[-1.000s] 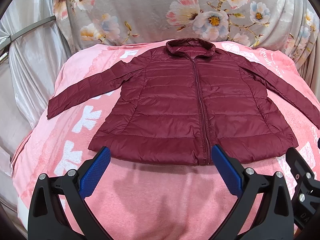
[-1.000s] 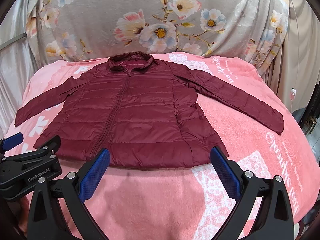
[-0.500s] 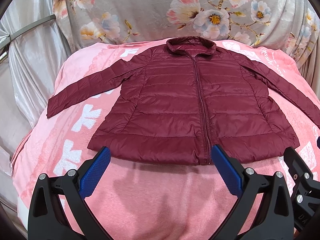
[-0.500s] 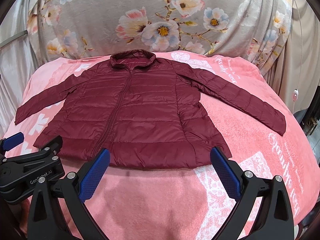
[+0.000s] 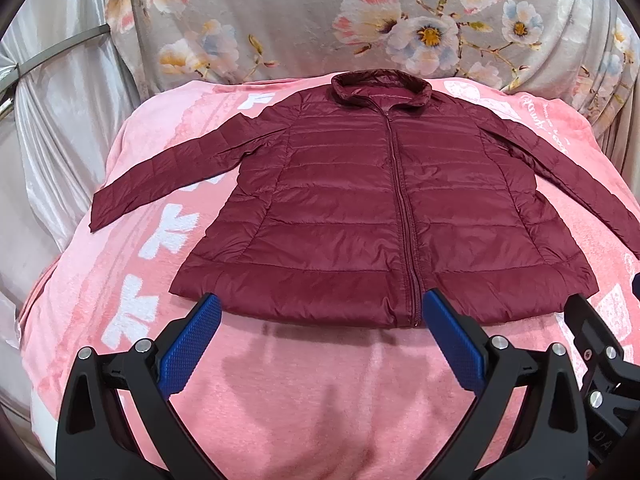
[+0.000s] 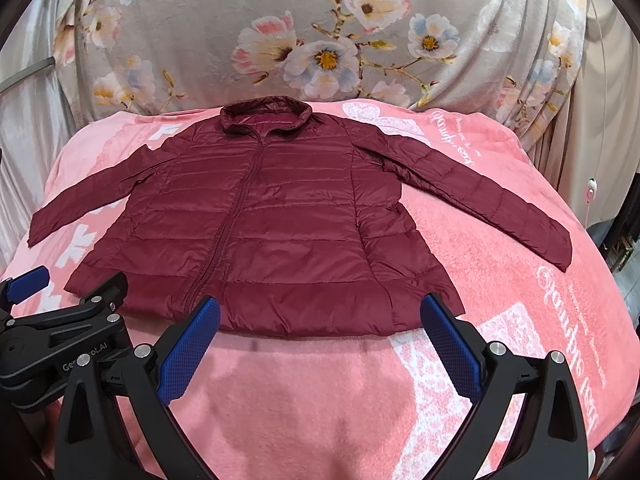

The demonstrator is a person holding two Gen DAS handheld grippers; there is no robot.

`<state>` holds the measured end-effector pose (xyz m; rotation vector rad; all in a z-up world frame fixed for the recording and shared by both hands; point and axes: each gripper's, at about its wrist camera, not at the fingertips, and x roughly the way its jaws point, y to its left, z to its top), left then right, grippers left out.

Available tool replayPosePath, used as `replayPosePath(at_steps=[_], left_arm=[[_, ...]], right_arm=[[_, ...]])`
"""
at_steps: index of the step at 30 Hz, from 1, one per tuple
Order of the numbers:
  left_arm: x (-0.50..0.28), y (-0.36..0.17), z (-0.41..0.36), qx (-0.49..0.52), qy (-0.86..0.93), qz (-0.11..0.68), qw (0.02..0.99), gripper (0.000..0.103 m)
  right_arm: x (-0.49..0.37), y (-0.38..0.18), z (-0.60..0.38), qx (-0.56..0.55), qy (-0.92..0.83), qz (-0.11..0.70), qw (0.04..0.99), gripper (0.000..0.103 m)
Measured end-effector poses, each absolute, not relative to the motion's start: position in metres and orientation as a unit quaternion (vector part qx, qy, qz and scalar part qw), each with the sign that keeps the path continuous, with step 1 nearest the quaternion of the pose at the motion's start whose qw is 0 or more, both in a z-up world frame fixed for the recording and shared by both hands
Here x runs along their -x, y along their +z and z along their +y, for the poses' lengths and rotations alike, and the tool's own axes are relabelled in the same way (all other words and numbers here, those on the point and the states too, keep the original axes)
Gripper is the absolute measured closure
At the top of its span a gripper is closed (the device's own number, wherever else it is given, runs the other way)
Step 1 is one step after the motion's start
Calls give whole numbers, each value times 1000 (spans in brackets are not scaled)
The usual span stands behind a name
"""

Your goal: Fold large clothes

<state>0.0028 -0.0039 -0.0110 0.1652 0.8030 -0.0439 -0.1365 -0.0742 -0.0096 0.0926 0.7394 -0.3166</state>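
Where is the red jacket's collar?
In both views the collar sits at the jacket's far end, by the flowery cloth.

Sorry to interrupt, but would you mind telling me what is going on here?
A person holds a two-finger tool in each hand over a dark red puffer jacket that lies flat, zipped, with sleeves spread, on a pink blanket. The left tool and the right tool are both open and hover near the hem, gripping nothing. No fold has been made yet.
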Motion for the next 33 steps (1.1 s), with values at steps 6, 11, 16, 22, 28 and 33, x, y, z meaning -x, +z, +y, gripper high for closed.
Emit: replayPosePath(at_steps=[6,11,16,22,28,33], left_arm=[[-3,-11,-5,-80,-21,391,917,5],[-2,-12,-6,-78,-21,391,917,5],[-2,-14,-7,-79,-22,392,916,5],[-1,-17,-9,-77,-20,395,915,5],[-4,-18,-7,-71,-21,400,913,5],[-6,-18,-3,-67,-20,402,913,5]], right_arm=[[136,-9,-74,-45,-154,361,919,5],[136,-9,-74,-45,-155,360,919,5],[136,-9,-74,-45,-155,360,919,5],[136,-9,-74,-45,-155,361,919,5],[138,-10,-75,-47,-156,363,917,5],[138,-12,-76,-47,-156,364,917,5]])
